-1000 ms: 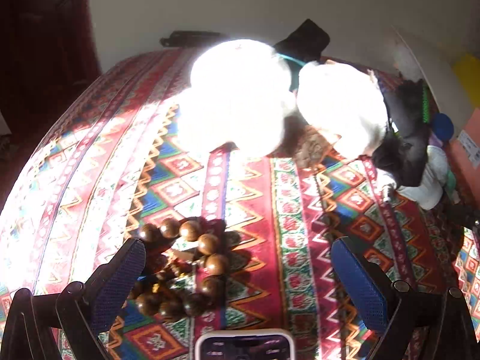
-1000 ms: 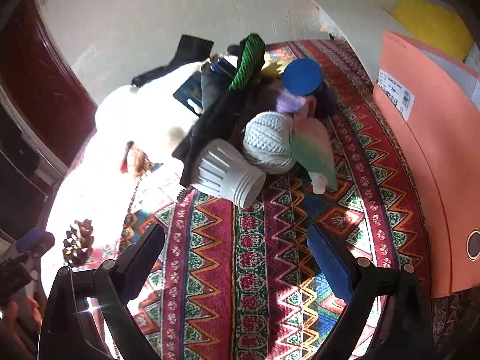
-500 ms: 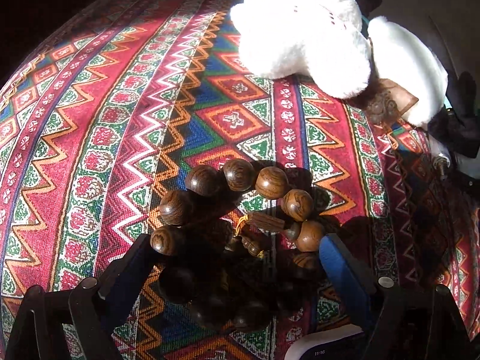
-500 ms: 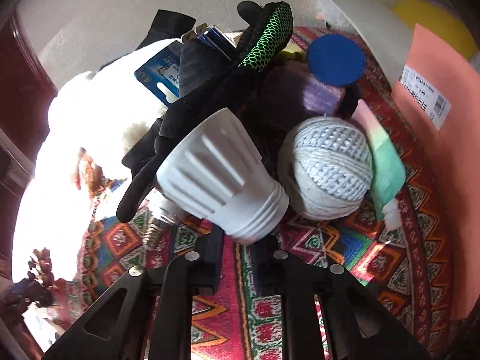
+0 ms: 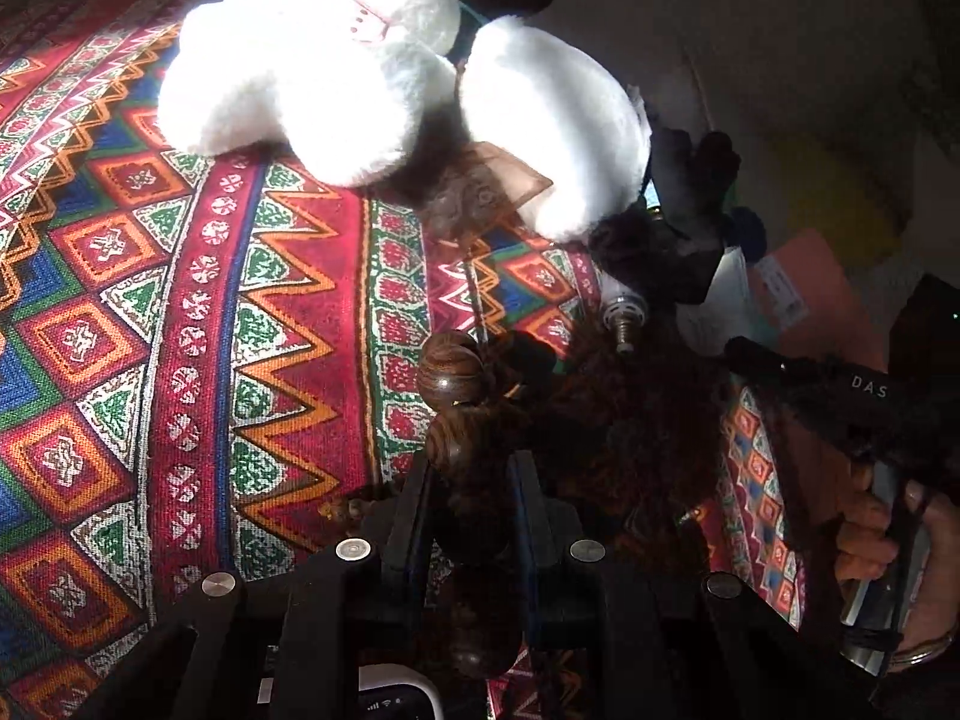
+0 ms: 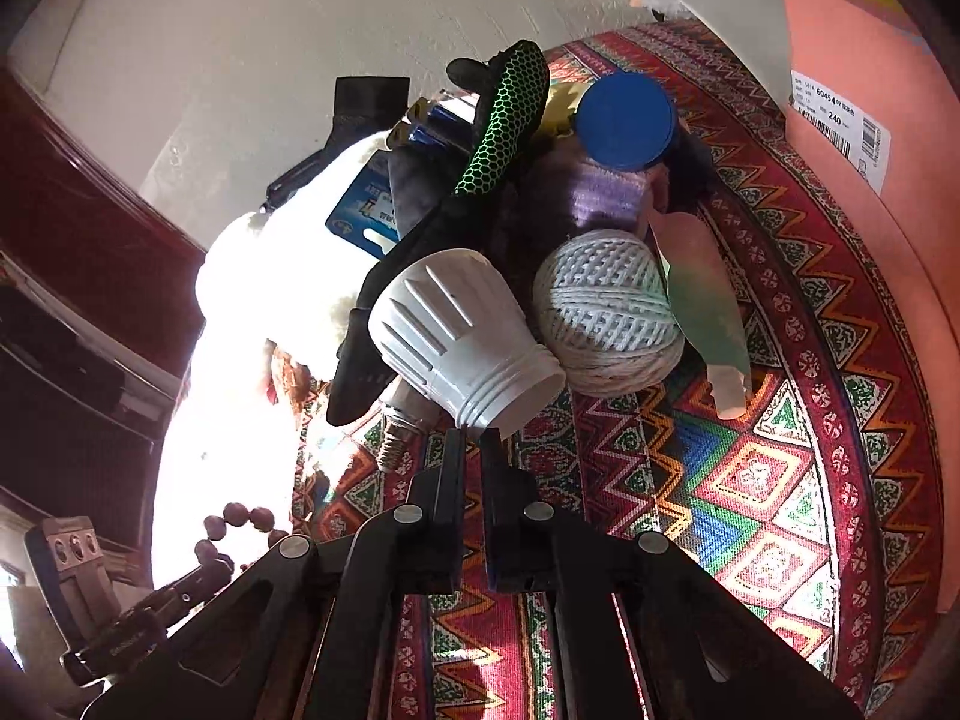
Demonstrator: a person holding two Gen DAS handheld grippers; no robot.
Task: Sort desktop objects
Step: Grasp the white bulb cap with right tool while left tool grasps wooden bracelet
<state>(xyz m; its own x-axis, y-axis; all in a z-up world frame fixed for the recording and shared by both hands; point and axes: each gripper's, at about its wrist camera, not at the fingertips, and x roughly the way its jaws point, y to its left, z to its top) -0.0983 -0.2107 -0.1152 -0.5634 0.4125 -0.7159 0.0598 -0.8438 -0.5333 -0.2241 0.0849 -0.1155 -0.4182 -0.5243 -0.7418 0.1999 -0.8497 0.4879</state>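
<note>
Pinching the dark brown wooden bead bracelet [image 5: 456,420], left gripper [image 5: 471,480] jaws press on its beads above the red patterned cloth-covered surface [image 5: 198,324]. Right gripper [image 6: 474,450] jaws nearly together on the rim of the white ribbed bulb housing [image 6: 462,336]; off-white twine ball [image 6: 606,312] touching at 3 o'clock.

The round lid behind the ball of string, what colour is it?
Blue. The lid shows best in the right wrist view.
</note>
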